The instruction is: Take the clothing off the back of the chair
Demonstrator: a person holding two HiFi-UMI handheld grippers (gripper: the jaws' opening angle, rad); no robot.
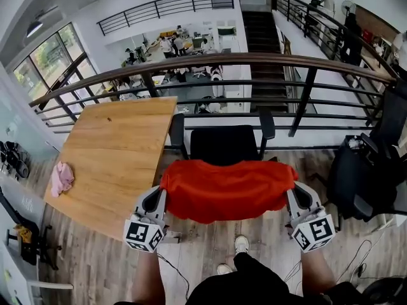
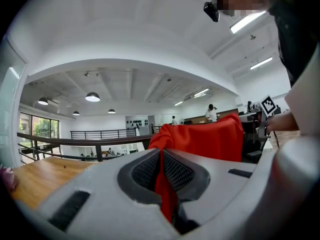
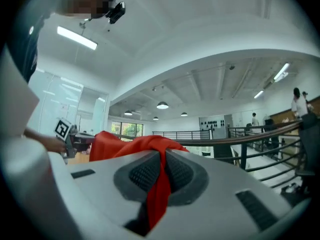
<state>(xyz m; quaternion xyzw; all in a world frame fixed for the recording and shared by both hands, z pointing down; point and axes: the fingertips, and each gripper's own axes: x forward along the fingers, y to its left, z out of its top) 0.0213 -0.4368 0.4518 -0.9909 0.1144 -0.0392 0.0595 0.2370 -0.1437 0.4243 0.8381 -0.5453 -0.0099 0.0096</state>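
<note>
A red garment (image 1: 227, 189) hangs stretched between my two grippers, in front of a black office chair (image 1: 224, 143) whose backrest shows bare above it. My left gripper (image 1: 161, 194) is shut on the garment's left edge, with the red cloth (image 2: 161, 184) pinched between its dark pads. At the other side my right gripper (image 1: 293, 192) is shut on the right edge, and red cloth (image 3: 159, 189) runs down between its pads too. Both grippers point level. The garment hides the chair's seat.
A wooden table (image 1: 111, 154) stands to the left with a pink cloth (image 1: 62, 177) on it. A dark railing (image 1: 210, 62) runs behind the chair above a lower floor. Another black chair (image 1: 364, 173) stands at the right. The person's white shoes (image 1: 240, 245) are on the wood floor.
</note>
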